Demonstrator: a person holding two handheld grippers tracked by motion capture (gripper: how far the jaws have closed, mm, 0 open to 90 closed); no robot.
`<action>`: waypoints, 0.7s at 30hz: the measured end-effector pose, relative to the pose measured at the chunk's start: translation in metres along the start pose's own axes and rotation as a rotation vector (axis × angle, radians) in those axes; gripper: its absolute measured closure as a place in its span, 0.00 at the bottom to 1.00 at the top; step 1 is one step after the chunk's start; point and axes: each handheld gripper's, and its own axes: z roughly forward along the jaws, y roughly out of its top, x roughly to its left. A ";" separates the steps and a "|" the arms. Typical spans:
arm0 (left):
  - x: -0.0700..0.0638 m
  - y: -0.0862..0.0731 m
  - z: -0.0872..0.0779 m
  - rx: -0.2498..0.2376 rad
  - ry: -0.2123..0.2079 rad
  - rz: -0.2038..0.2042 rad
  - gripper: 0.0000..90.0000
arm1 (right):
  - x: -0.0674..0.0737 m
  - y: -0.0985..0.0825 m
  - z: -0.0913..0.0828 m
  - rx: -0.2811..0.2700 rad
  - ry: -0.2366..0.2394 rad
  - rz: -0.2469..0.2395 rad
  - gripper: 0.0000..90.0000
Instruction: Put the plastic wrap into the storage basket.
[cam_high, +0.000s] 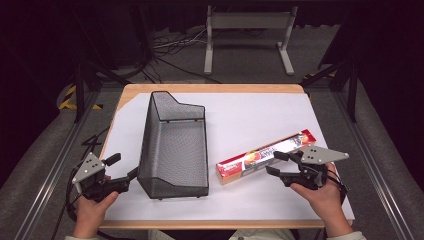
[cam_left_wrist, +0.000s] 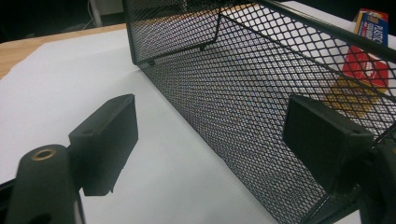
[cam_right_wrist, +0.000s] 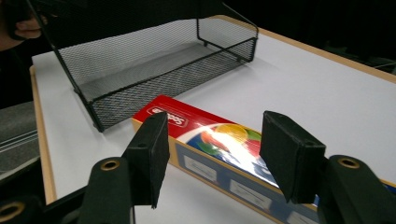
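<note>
The right gripper (cam_high: 279, 163) is spread wide, its jaws straddling the long box (cam_high: 265, 156) near its middle without touching it that I can see. The box lies flat on the white sheet (cam_high: 260, 117), slanting away to the right, its red end just beside the basket (cam_high: 173, 145). The left gripper (cam_high: 122, 171) is spread too, at the basket's near left corner, its jaws on either side of the mesh wall. The basket stands upright on the sheet.

Left hand-held gripper (cam_high: 121, 171) and right hand-held gripper (cam_high: 278, 163) — both jaws spread, empty.
</note>
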 end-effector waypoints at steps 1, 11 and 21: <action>0.000 0.000 0.000 -0.001 0.000 0.001 0.21 | 0.002 0.001 0.003 0.000 0.013 -0.004 0.47; -0.003 0.001 0.000 -0.006 0.011 0.013 0.21 | 0.015 0.008 0.024 0.075 0.124 -0.056 0.69; -0.004 0.002 0.000 -0.014 0.017 0.018 0.22 | 0.015 0.013 0.057 0.192 0.210 -0.085 0.94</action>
